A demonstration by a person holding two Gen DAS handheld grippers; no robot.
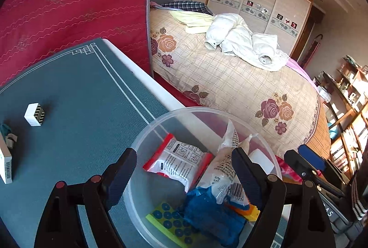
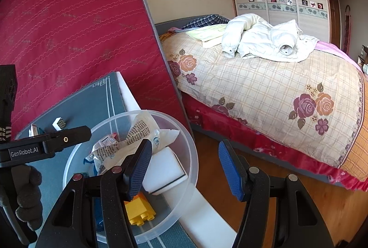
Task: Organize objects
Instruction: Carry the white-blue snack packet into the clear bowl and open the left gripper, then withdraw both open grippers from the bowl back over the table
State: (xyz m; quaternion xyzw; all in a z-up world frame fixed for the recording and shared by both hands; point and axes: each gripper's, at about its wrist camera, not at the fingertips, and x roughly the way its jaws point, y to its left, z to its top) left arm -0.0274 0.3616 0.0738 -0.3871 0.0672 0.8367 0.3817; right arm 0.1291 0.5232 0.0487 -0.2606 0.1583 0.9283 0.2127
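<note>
Left gripper: jaws wide apart over the bowl, nothing pressed between the pads; a white packet lies close to the right finger.
Right gripper: jaws about half open; the left finger is inside the bowl, the right finger outside, over the floor, so the rim passes between them. Whether the pads press the rim, I cannot tell.
Box: white, at the left edge of the tabletop, partly cut off by the view.
Cube: small, white with a black zigzag side, on the left part of the mat, well apart from the bowl.
Mat: teal, covers the tabletop.
Bowl: clear plastic, at the right edge of the tabletop.
Inside the bowl: red-edged packet, green strip with blue dots, blue packet, white packet, yellow brick, white sponge.
Bed: to the right, beyond the table.
</note>
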